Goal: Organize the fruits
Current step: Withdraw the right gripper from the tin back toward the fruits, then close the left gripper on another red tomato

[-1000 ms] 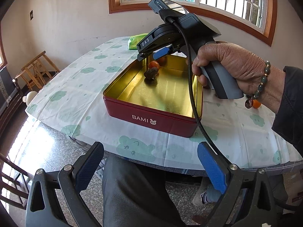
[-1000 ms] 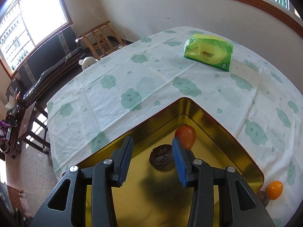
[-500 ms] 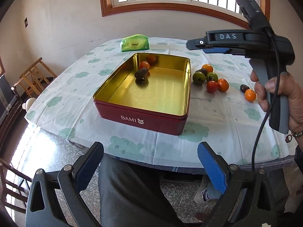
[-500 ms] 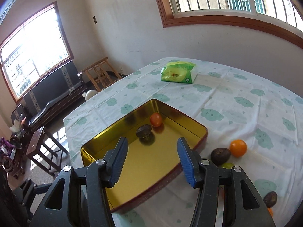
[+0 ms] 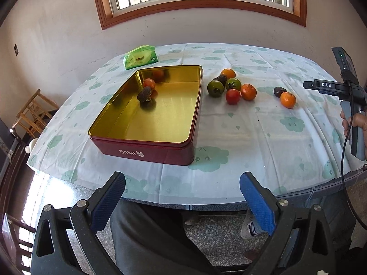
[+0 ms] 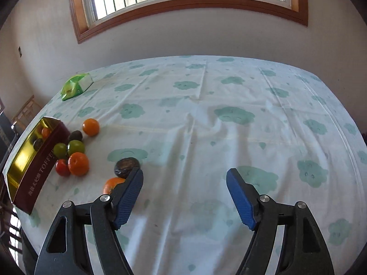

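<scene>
Right wrist view: right gripper (image 6: 184, 198) jaws, just opened wide, are empty; its left finger covers an orange (image 6: 111, 184) at lower left on the desk (image 6: 229, 137). Nudged, round fruit could roll. Left gripper (image 5: 182, 200) open, empty

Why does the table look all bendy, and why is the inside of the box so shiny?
Left wrist view: the fisheye lens curves the table edge and window frame; the tin has a gold lining that mirrors window light and the fruit. Right wrist view: same bending, slightly soft, with dark corners; the right gripper is open over bare tablecloth.
</scene>
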Demonstrator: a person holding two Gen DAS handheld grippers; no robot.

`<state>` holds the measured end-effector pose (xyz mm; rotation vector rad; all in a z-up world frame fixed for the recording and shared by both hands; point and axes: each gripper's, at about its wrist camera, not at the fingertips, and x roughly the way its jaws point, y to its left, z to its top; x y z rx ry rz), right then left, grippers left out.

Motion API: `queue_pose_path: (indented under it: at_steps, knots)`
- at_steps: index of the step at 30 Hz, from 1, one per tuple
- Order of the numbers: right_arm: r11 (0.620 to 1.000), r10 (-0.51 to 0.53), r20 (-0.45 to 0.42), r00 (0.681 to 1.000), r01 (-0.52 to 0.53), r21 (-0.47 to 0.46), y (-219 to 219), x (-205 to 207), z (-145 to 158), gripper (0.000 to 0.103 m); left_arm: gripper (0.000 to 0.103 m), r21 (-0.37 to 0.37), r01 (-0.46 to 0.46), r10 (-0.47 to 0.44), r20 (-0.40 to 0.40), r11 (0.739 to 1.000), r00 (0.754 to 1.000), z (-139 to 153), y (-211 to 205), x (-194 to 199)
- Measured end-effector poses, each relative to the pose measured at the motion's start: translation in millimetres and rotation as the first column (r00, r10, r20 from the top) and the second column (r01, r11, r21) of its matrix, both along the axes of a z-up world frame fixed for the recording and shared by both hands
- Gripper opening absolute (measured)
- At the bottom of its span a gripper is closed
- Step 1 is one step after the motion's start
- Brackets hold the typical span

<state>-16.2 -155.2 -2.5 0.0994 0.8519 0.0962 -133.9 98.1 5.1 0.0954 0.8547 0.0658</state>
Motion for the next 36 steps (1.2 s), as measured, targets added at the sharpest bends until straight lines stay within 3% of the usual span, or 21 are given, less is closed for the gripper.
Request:
queue_pose_path:
  at_steps: [3, 10, 13, 18, 21, 23, 25, 30, 36]
  knots:
    - [0.995, -0.096, -0.024, 0.995, 0.095, -0.035, -25.8, 4.8, -8.5, 0.085, 0.099, 0.012, 0.019, -0.019, -0.012, 1.0, 1.0, -1.0, -7.0, 7.0]
    - [0.969, -0.209, -0.025, 0.978, 0.204, -0.14, -56.6, 6.8, -25.4, 0.094, 0.099, 0.017, 0.065, -0.065, -0.037, 0.998, 0.997, -3.2, -23.6, 27.7]
    - [0.969, -0.233, -0.066, 0.97, 0.225, -0.104, -67.2, 8.1, -34.0, 0.094, 0.099, 0.017, 0.127, -0.127, -0.021, 0.992, 0.992, 2.5, -36.6, 38.5]
    - [0.974, -0.226, -0.052, 0.973, 0.224, -0.034, -75.5, 4.8, -32.5, 0.098, 0.099, -0.1, 0.247, -0.251, -0.034, 0.964, 0.967, 2.8, -53.5, 72.9]
    - [0.975, -0.22, -0.05, 0.974, 0.22, -0.015, -76.1, 4.6, -32.2, 0.1, 0.098, -0.1, 0.275, -0.28, -0.04, 0.956, 0.959, -2.8, -63.4, 98.2]
    - [0.976, -0.217, -0.052, 0.975, 0.217, -0.015, -75.1, 5.4, -32.1, 0.101, 0.09, -0.109, 0.319, -0.324, -0.039, 0.942, 0.945, -5.0, -68.3, 115.2]
    - [0.977, -0.212, -0.053, 0.976, 0.212, -0.014, -74.4, 5.6, -32.2, 0.102, 0.071, -0.112, 0.343, -0.349, -0.041, 0.933, 0.936, -6.4, -70.4, 133.4]
    - [0.977, -0.212, -0.049, 0.976, 0.212, 0.001, -74.6, 5.2, -31.9, 0.103, 0.055, -0.131, 0.365, -0.379, -0.106, 0.922, 0.919, -14.8, -67.9, 178.0]
    - [0.977, -0.212, -0.045, 0.976, 0.213, 0.017, -75.2, 3.6, -31.8, 0.103, 0.054, -0.03, 0.43, -0.429, -0.15, 0.902, 0.891, -22.6, -79.3, 193.7]
